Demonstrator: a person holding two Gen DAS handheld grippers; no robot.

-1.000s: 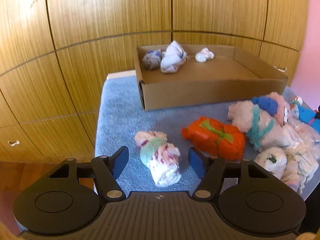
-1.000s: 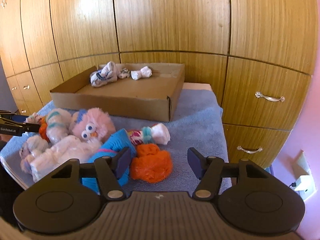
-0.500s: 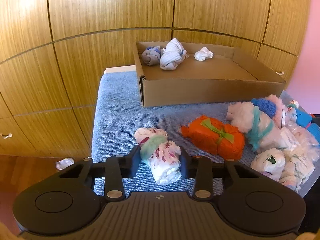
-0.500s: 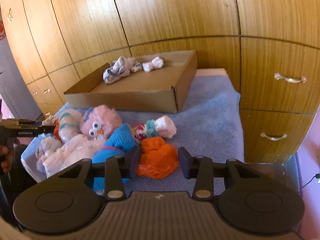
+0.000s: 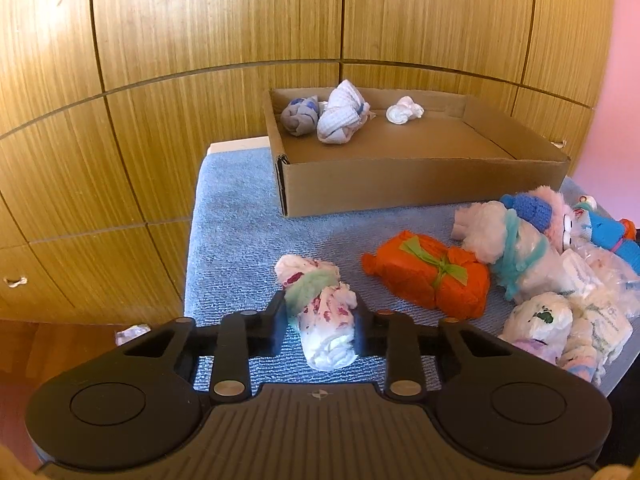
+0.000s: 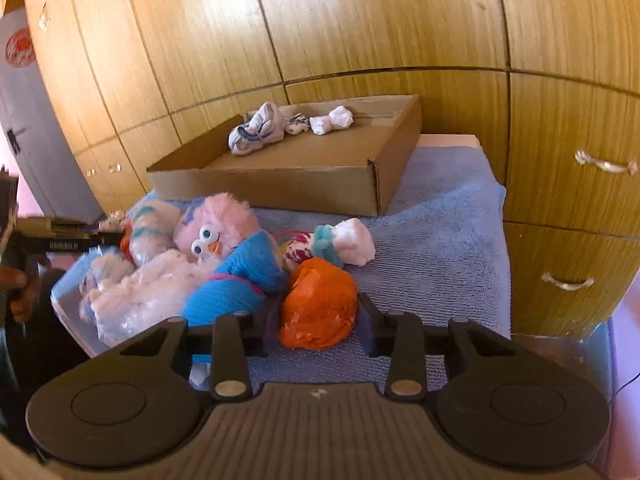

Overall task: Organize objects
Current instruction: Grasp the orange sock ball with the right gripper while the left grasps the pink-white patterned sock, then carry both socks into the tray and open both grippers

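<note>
My left gripper (image 5: 318,326) is shut on a white bundle with red marks and a green band (image 5: 320,312), which rests on the blue towel (image 5: 236,216). My right gripper (image 6: 318,320) is shut on an orange bundle (image 6: 318,302) at the near edge of the pile. A cardboard box (image 5: 400,178) stands at the back and holds three rolled bundles; it also shows in the right wrist view (image 6: 280,178).
An orange parcel with a green tie (image 5: 428,274), a white roll with teal bands (image 5: 504,244), a pink furry toy with eyes (image 6: 216,228), a blue bundle (image 6: 240,280) and several white bundles lie on the towel. Wooden cabinet doors stand behind.
Both grippers went from open to shut, the left on the white red-marked bundle, the right on the orange bundle. The right view has tilted and shifted.
</note>
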